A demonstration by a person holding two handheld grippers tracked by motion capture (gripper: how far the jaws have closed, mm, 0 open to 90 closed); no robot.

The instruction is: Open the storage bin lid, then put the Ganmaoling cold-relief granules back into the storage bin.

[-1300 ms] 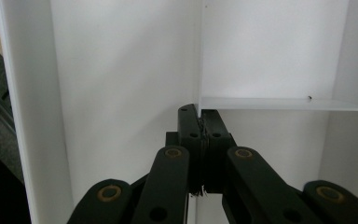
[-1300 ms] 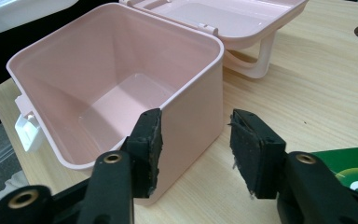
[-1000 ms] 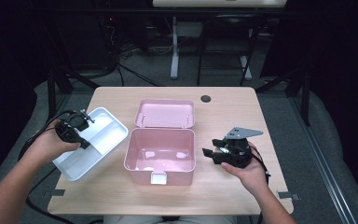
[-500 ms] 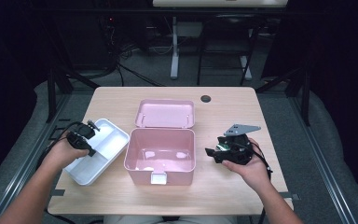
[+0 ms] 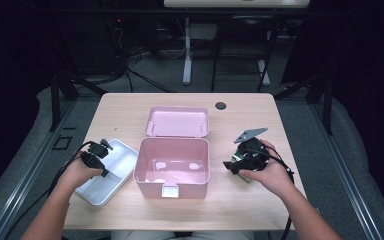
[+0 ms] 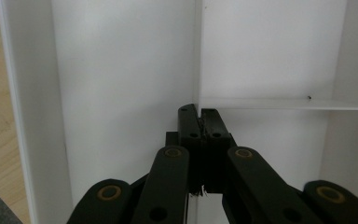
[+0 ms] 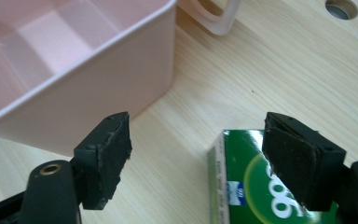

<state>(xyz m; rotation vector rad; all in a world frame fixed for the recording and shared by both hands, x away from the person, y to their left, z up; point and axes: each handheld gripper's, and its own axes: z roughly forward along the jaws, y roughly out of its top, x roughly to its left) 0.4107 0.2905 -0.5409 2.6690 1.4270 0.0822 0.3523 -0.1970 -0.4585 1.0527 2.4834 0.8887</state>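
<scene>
An open pink box point(image 5: 172, 160) stands mid-table, its lid point(image 5: 176, 121) lying behind it. A white divided tray point(image 5: 114, 170) rests at the front left. My left gripper point(image 5: 100, 167) points down into the tray, and in the left gripper view its jaws point(image 6: 199, 123) are shut on the tray's point(image 6: 121, 70) middle divider wall. My right gripper point(image 5: 230, 167) is held just right of the box. Its jaws point(image 7: 198, 135) have just been opening and stand open. A green carton point(image 7: 242, 186) lies flat on the table under the right-hand finger point(image 7: 293, 158), with neither pad pressing on it.
The pink box's wall point(image 7: 74, 60) is close on the left of the right gripper's jaws. A round cable hole point(image 5: 221, 105) sits near the table's far edge. Bare wood lies between the box and the right edge. Dark floor and stands surround the table.
The left hand has come down and toward the table's front with the tray, which now lies low on the table. The right gripper's jaws have spread wider; that hand stayed put.
</scene>
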